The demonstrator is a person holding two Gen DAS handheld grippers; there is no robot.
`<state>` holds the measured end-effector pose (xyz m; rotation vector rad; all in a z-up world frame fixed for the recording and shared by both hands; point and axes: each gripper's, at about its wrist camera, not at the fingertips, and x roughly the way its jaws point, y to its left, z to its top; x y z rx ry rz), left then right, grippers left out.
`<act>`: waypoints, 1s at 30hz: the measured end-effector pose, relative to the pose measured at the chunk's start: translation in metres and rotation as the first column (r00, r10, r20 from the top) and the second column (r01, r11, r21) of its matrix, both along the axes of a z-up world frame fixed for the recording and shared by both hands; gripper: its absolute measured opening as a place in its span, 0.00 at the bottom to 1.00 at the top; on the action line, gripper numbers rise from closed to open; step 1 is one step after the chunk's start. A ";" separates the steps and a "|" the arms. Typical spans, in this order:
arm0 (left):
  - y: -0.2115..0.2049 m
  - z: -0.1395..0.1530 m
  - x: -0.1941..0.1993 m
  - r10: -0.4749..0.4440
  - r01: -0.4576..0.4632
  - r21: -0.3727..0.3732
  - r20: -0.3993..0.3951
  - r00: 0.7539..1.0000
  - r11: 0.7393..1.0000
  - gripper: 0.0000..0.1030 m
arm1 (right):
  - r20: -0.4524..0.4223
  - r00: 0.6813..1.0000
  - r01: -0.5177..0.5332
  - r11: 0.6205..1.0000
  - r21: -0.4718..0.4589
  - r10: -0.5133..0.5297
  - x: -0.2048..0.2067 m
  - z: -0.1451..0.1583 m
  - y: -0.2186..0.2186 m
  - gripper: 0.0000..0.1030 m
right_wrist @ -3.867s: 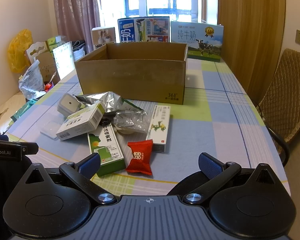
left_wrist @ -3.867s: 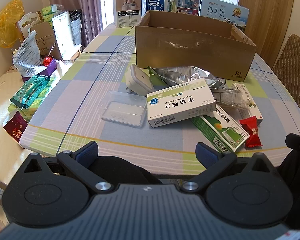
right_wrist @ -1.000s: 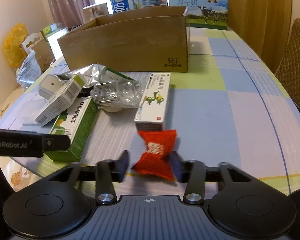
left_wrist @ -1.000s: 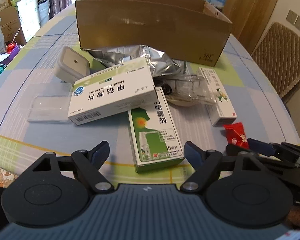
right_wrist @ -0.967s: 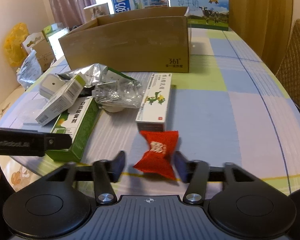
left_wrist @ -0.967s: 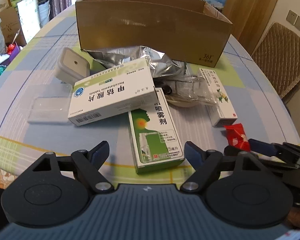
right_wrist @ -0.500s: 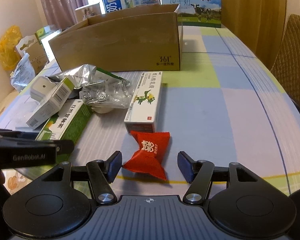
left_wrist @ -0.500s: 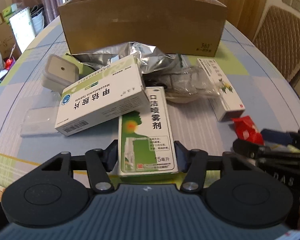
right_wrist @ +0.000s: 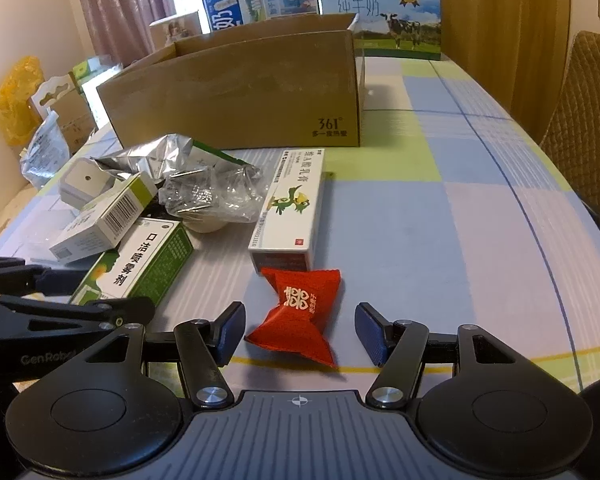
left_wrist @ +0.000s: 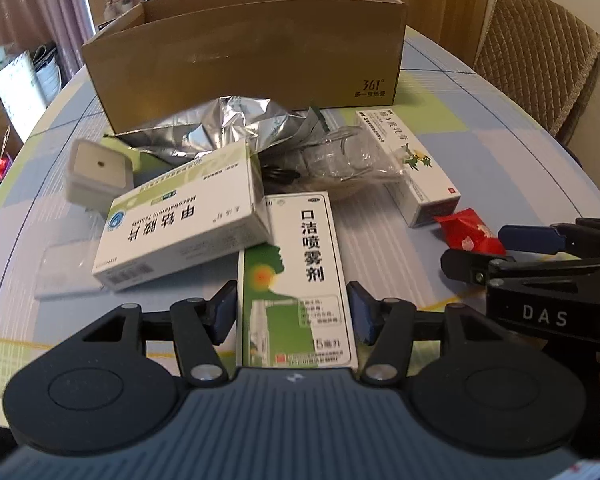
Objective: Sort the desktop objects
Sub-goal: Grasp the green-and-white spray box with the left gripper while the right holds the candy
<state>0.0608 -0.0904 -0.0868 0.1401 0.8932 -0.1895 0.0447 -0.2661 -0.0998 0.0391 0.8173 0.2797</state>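
Observation:
A green-and-white spray box (left_wrist: 296, 276) lies flat on the checked tablecloth, and my left gripper (left_wrist: 292, 314) has its blue pads pressed against the near end's two long sides. A red wrapped candy (right_wrist: 300, 304) lies on the cloth between the fingers of my right gripper (right_wrist: 300, 332), which is open; the pads stand just clear of it. In the left wrist view the right gripper (left_wrist: 476, 248) reaches in from the right beside the candy (left_wrist: 466, 232). The left gripper (right_wrist: 116, 292) shows at the lower left of the right wrist view, over the spray box (right_wrist: 140, 264).
An open cardboard box (left_wrist: 244, 60) stands behind the pile. A white medicine box (left_wrist: 180, 220) leans on the spray box. Also here are a silver foil bag (left_wrist: 228, 128), a crumpled clear bag (left_wrist: 348, 156), a long white carton (right_wrist: 292, 208), a white plastic cube (left_wrist: 98, 168) and a chair (left_wrist: 540, 64).
My left gripper has moved forward and closed from wide open onto the spray box. The right gripper's fingers, pressed on the candy a second ago, have spread apart, leaving it on the cloth.

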 end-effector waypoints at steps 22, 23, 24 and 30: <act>-0.013 -0.002 -0.008 -0.036 0.036 0.004 -0.023 0.999 0.999 0.50 | 0.064 0.998 0.017 0.996 -0.082 -0.012 -0.005 0.000 0.007 0.24; -0.013 -0.001 -0.009 -0.037 0.037 0.004 -0.020 0.999 0.999 0.50 | 0.072 0.997 0.015 0.997 -0.082 -0.009 -0.007 0.001 0.007 0.24; -0.013 0.001 -0.011 -0.036 0.036 0.003 -0.017 0.999 0.999 0.50 | 0.078 0.997 0.020 0.996 -0.082 -0.013 -0.008 0.002 0.006 0.24; -0.009 0.012 -0.018 -0.028 0.028 -0.014 0.003 1.000 1.000 0.50 | 0.105 0.994 0.034 0.997 -0.070 -0.027 -0.014 0.011 0.004 0.24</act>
